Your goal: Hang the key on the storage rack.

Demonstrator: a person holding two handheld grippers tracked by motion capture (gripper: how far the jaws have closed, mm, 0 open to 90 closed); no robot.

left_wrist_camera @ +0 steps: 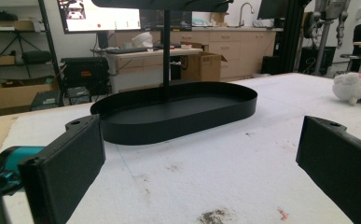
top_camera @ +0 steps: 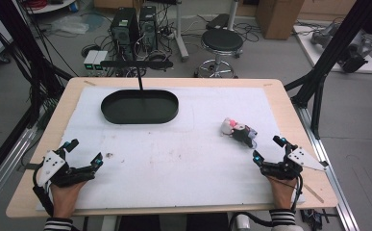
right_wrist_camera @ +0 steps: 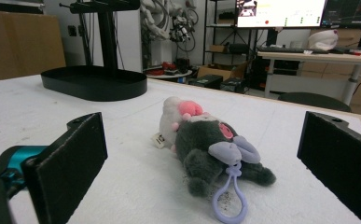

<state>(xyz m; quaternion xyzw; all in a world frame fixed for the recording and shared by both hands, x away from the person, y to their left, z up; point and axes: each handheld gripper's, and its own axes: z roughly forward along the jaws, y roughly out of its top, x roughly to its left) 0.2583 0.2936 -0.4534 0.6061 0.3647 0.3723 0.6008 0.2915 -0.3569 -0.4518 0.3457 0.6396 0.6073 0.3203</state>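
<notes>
The desk (top_camera: 39, 159) is covered by a white pad (top_camera: 174, 149), and everything is carried on that pad. The largest thing on it is a black oval tray (top_camera: 140, 107), set toward the far edge, left of the middle, with a thin black post rising from its centre. The two tools are held near the near edge: the left tool (top_camera: 83, 153) toward the near left corner, the right tool (top_camera: 268, 152) toward the near right corner. Both are released, their jaws standing wide apart with nothing between them. The smallest thing is a plush toy (top_camera: 239, 131), dark grey with a white and pink part at its far end and a lilac loop (right_wrist_camera: 228, 198) at its near end. It is lying on its side on the right half of the pad, well apart from the tray and near the right tool. From the right tool the toy is found just ahead and slightly left, toward the far edge; in the right gripper view it is framed between the open jaws, its long axis running roughly away from the tool and angled toward the tray. The right hand (top_camera: 280, 190) is judged far nearer than the left, so a short forward reach by the right tool is what the pick-up appears to call for.
</notes>
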